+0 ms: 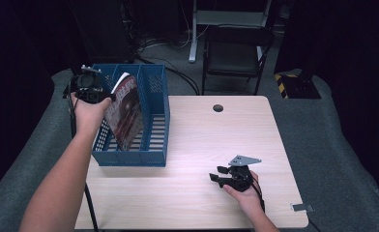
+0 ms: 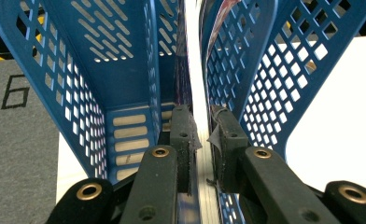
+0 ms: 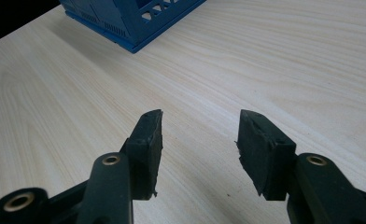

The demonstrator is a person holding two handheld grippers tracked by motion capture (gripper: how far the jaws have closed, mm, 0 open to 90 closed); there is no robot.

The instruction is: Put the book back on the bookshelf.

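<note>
Left gripper (image 1: 111, 96), black with two jaws, is closed narrow on the upper edge of a thin magazine with a dark red glossy cover (image 1: 125, 112). From the left gripper view, its black pads (image 2: 181, 140) press on the two sides of the pale page edges (image 2: 200, 154), with only that thin edge between them.

This magazine stands on its lower edge inside the blue perforated plastic file rack (image 1: 154, 92), in the compartment next to the rack's right wall. It leans, so its top is tilted toward the rack's left side, and its cover faces the right wall. In the left gripper view the magazine (image 2: 190, 70) runs down the narrow slot between a blue divider and the rack's wall (image 2: 284, 79).

The rack itself is on the light wooden table (image 1: 211, 130), at the left rear part of it, and its left side reaches the table's edge. The person's left forearm (image 1: 62, 179) comes up beside the rack's left front corner.

Well apart from the rack, toward the table's front right, the right gripper (image 1: 215, 173) rests low over the wood with a grey three-cornered plate on top. Its jaws are wide apart and hold nothing; in the right gripper view there is only bare wood between the pads (image 3: 148, 140), and the rack's corner (image 3: 125, 23) is far ahead.

Behind the rack, past the table, stands a dark folding chair (image 1: 236, 53) on the grey floor.
</note>
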